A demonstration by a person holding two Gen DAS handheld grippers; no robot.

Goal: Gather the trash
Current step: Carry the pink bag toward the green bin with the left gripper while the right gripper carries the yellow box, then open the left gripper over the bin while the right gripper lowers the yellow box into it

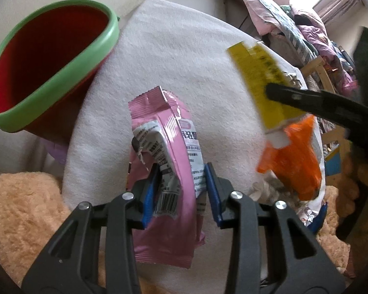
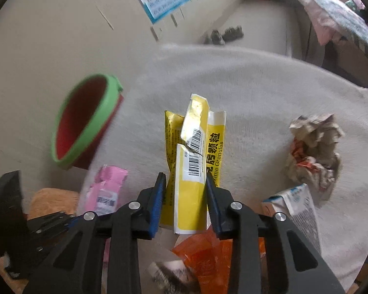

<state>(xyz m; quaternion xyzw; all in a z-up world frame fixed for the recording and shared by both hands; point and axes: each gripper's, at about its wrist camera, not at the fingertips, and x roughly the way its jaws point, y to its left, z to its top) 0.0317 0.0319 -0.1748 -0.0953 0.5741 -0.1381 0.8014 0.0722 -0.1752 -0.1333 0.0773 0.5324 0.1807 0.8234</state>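
- Left wrist view: the left gripper is closed on a pink snack wrapper, its blue pads pressing both sides of the crumpled pack, which hangs above a white fleece cloth.
- A red bin with a green rim stands tilted toward the camera at the cloth's left edge, well apart from the wrapper.
- Right wrist view: the right gripper clamps a bundle of yellow granule sachets, torn at the barcode, lifted off the cloth.
- An orange wrapper lies below the jaws, just beside a white carton.
- A crumpled paper wad rests on the cloth further right, apart from the sachets.
- A tan plush surface shows at the lower left of the cloth.
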